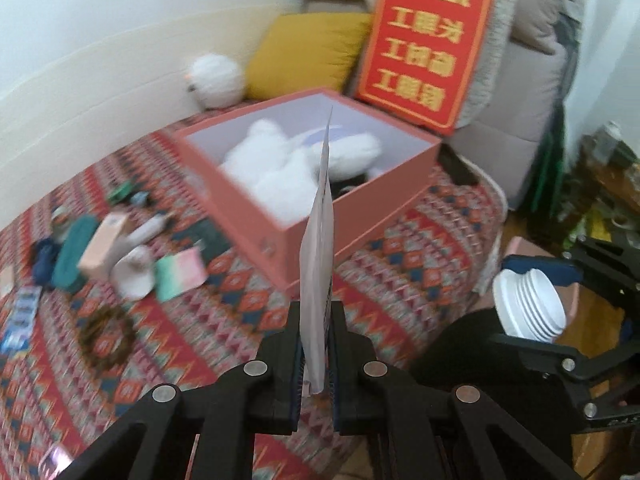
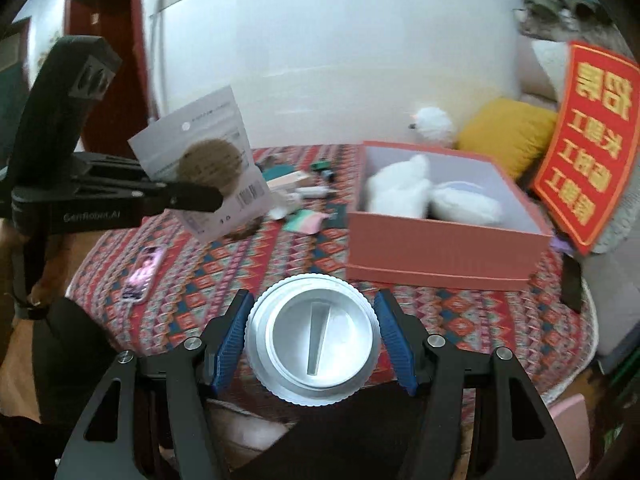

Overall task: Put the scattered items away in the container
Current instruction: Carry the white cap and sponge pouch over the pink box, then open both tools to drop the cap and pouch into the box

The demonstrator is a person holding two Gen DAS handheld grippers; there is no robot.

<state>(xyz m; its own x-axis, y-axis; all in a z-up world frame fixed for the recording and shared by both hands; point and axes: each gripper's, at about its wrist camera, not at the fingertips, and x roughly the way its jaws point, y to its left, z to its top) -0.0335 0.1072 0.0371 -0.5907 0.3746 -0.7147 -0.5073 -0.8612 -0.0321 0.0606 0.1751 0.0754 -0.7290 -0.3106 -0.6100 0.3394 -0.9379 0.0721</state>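
My left gripper [image 1: 316, 344] pinches a flat white packet [image 1: 320, 256] edge-on, held above the patterned cloth [image 1: 240, 320] near the pink box [image 1: 304, 236]; its print is too blurred to read, bar a barcode. My right gripper [image 2: 312, 340] clamps a white ribbed lid [image 2: 312, 336]. "GenRobot.AI" shows on the left tool's side. Soft white things [image 2: 404, 192] lie half hidden inside the box.
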